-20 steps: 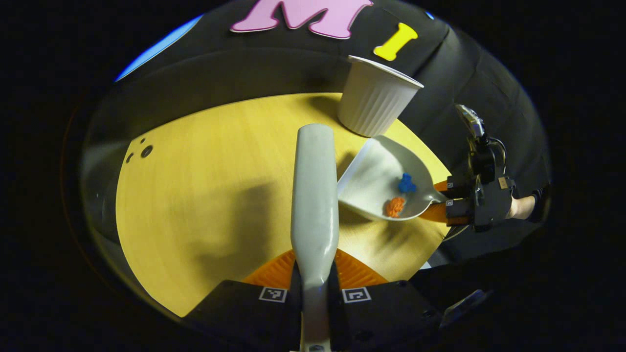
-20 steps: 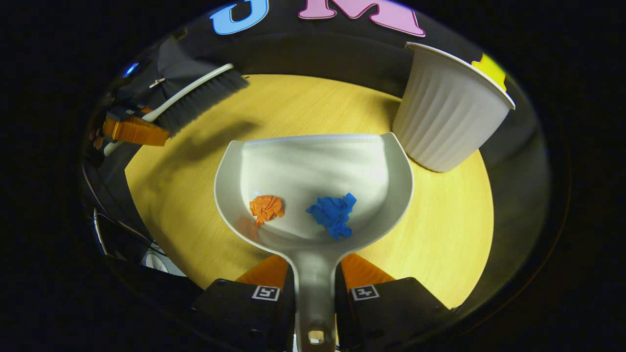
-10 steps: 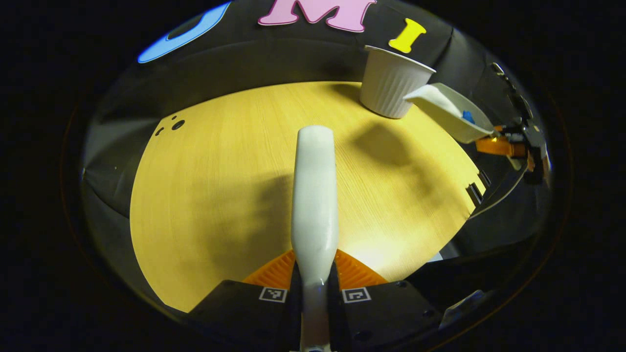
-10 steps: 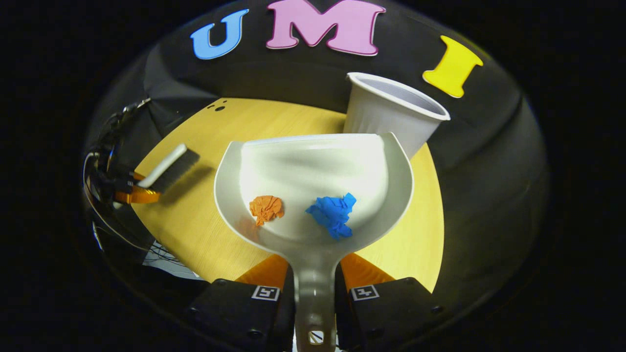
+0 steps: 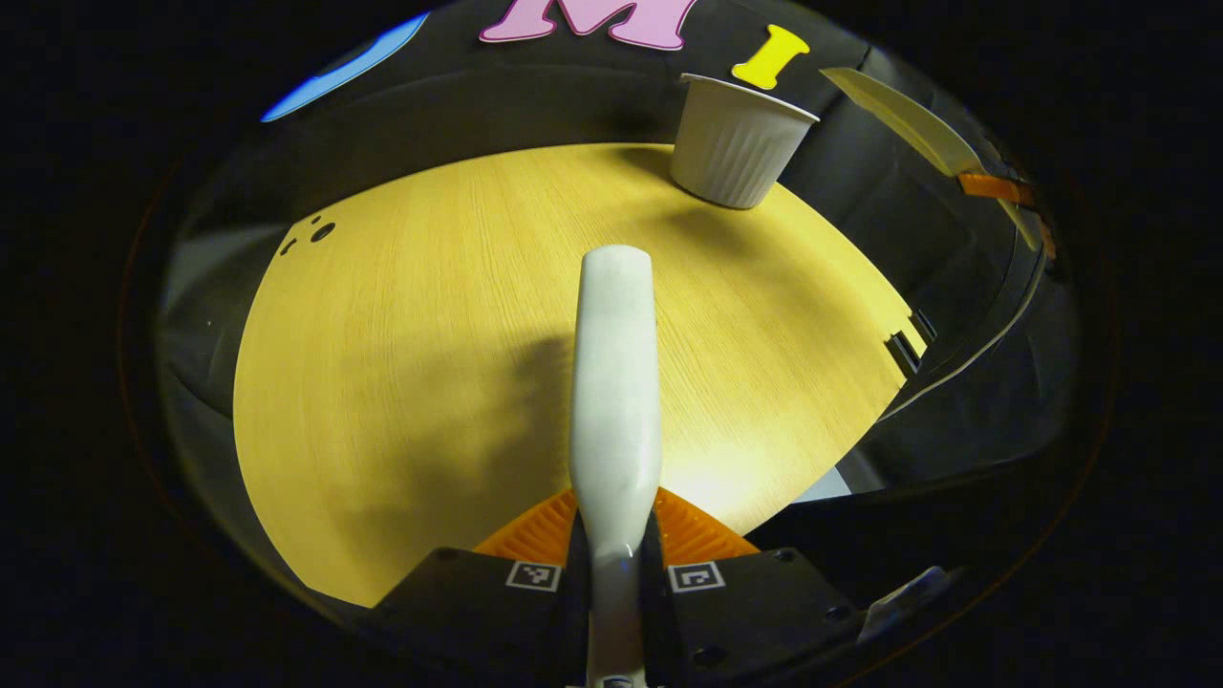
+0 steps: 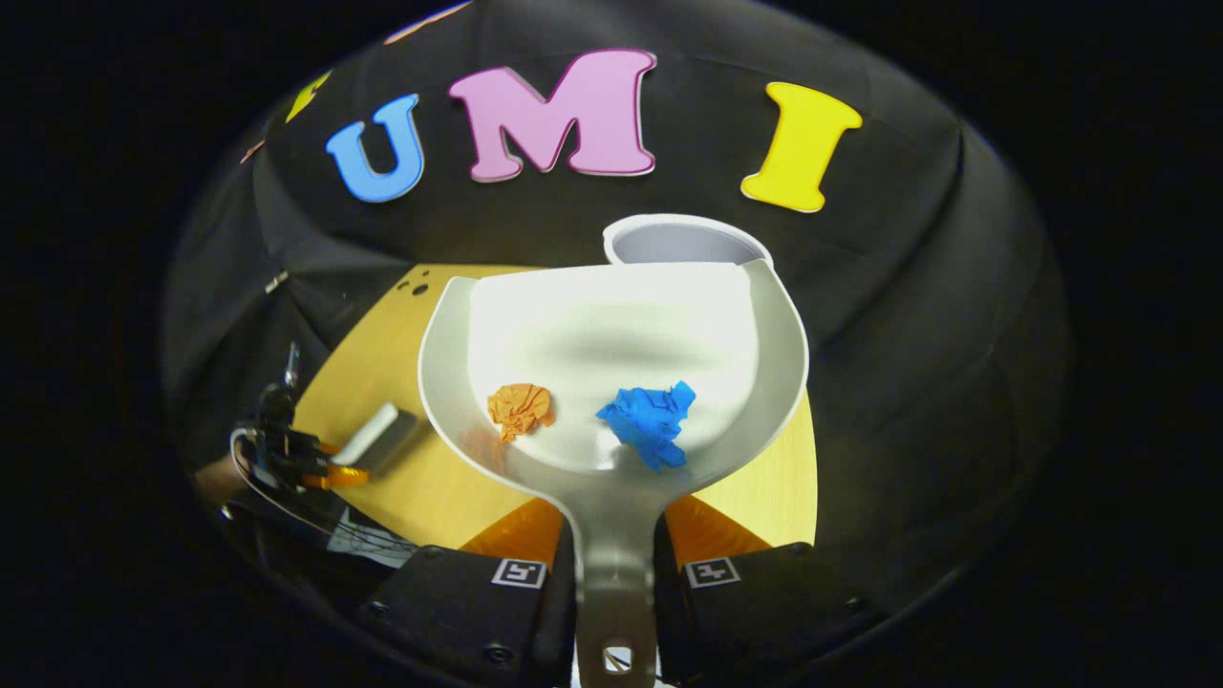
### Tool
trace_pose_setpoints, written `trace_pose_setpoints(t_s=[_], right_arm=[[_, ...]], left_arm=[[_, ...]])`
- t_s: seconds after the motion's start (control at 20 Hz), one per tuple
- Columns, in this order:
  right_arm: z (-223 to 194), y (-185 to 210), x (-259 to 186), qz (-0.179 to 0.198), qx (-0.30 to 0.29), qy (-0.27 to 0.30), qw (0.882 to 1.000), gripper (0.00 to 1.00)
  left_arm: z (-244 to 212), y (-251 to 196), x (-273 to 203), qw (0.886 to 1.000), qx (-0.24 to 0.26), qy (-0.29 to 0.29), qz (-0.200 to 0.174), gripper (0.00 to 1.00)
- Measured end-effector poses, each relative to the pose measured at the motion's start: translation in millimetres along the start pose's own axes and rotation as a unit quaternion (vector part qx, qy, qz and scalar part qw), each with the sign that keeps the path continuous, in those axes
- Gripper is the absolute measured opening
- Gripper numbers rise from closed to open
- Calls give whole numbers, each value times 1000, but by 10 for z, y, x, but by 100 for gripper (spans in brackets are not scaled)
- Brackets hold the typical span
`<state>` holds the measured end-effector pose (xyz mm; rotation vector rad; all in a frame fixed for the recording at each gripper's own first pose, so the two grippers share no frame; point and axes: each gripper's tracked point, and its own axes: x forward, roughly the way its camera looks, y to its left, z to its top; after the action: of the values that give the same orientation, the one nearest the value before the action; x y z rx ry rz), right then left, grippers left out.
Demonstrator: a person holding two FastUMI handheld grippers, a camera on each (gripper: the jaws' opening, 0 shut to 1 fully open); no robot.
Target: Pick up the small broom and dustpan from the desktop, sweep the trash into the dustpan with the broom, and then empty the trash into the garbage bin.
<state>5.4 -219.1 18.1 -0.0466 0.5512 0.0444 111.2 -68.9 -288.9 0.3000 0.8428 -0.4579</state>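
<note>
My left gripper is shut on the small white broom, whose back runs straight ahead over the wooden desktop. My right gripper is shut on the handle of the white dustpan, held high above the desk. An orange paper ball and a blue paper ball lie in the pan. The white ribbed garbage bin stands at the desk's far right; in the right gripper view its open rim peeks out just beyond the pan's front edge. The raised dustpan also appears edge-on in the left gripper view.
Small dark holes mark the desk's far left corner. A notch cuts the desk's right edge. In the right gripper view the broom and the left gripper sit low at the left, over the desk.
The dustpan with both paper balls has risen well above the desk and come over toward the bin, whose mouth now shows past its lip. The broom has stayed low over the desk.
</note>
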Motion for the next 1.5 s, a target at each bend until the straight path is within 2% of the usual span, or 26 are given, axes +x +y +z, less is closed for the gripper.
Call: trace_pose_setpoints(t_s=[0.35, 0.4, 0.45, 0.6, 0.65, 0.7, 0.75, 0.8, 0.9, 1.15, 1.2, 1.25, 1.35, 1.4, 1.5], right_arm=[[1072, -365, 490, -42, 2, -47, 998, 37], [1190, -451, 617, -50, 8, -49, 997, 34], [1284, -500, 762, -55, 17, -51, 997, 37], [1415, -683, 1263, -84, 24, -40, 995, 37], [1431, -764, 1432, -97, 23, -28, 995, 34], [1427, -830, 1571, -111, 19, -16, 994, 38], [1422, -895, 1692, -122, 13, -7, 992, 34], [1402, -954, 1796, -134, 10, 2, 991, 38], [1335, -1085, 1959, -158, -16, 23, 987, 38], [1315, -1200, 1904, -208, -108, 36, 972, 37], [1325, -1239, 1903, -219, -132, 38, 966, 38], [1316, -1262, 1908, -228, -159, 39, 960, 33], [1323, -1324, 1862, -252, -214, 47, 943, 33], [1361, -1349, 1849, -261, -235, 47, 935, 37], [1402, -1326, 1881, -266, -251, 39, 930, 37]], left_arm=[[-101, 264, -57, 998, -64, -12, 17, 24], [-99, 335, -55, 997, -74, -14, 26, 24], [-98, 374, -56, 996, -87, -18, 32, 26], [-27, 395, -98, 989, -140, -41, 23, 27], [-5, 389, -110, 986, -156, -50, 18, 27], [12, 406, -128, 984, -169, -56, 16, 27], [8, 437, -142, 982, -178, -59, 17, 27], [1, 477, -154, 981, -184, -61, 22, 24], [-12, 529, -172, 979, -192, -62, 31, 26], [-35, 554, -206, 977, -199, -63, 36, 27], [-34, 546, -203, 978, -197, -61, 35, 24], [-38, 546, -191, 979, -194, -58, 36, 24], [-33, 563, -172, 979, -191, -52, 37, 25], [-23, 570, -175, 980, -190, -52, 37, 26], [-12, 561, -179, 980, -188, -51, 37, 26]])
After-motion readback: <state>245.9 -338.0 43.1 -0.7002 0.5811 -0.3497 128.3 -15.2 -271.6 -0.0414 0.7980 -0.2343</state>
